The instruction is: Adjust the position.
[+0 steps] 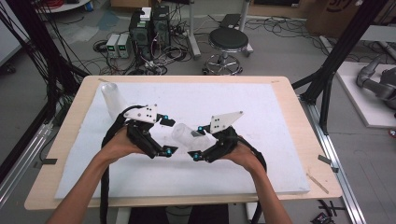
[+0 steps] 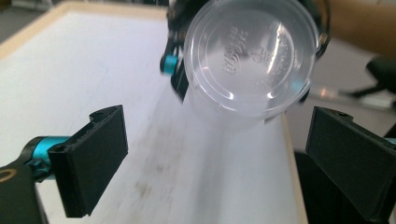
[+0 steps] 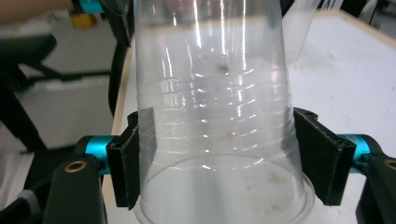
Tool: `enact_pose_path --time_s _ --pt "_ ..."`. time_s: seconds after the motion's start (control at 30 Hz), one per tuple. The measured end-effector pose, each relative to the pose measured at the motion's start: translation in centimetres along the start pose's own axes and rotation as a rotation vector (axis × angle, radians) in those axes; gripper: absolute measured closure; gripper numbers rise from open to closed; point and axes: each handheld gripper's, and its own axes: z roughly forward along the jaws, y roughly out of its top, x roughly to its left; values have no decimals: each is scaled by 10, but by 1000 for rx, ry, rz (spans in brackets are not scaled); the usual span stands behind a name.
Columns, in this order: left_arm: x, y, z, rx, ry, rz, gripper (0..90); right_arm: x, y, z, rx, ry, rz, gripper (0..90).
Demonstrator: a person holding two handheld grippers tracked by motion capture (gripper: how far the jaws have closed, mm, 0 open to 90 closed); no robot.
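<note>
So my right gripper [image 3: 219, 158] is pinching the cup [image 3: 215, 93] just under its rim, held sideways above the table [image 1: 280, 154], base aimed at my left gripper [image 2: 219, 163], which is wide open and empty. Feels like thin, light, slick plastic, so squeeze gently or it'll buckle. I'd grab near the stiffer base.

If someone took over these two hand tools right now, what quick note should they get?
Right gripper: shut on the clear cup, fingers pressing its sides near the rim; it is held on its side above the white mat, base toward the left gripper.
Left gripper: open, holding nothing, facing the cup's base.
Second clear cup: on the mat at far left, untouched.
Done: one cup picked up.
Left: probably handing it over or joining the two cups.
</note>
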Motion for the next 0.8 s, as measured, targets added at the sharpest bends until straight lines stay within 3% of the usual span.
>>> enact_pose_path --time_s 0.27,0.4,0.57,0.73,0.8 --pt "1 6 -4 234 -24 23 57 2 17 3 237 7 -30 264" --pt "2 7 -5 344 -10 61 97 3 23 8 347 3 -40 265" --pt "3 7 -6 389 -22 60 104 3 28 14 453 8 -51 266" --pt "3 8 -3 448 -2 93 105 2 35 16 505 9 -69 266" --pt "3 8 -1 445 -9 97 106 3 38 16 528 8 -57 266"
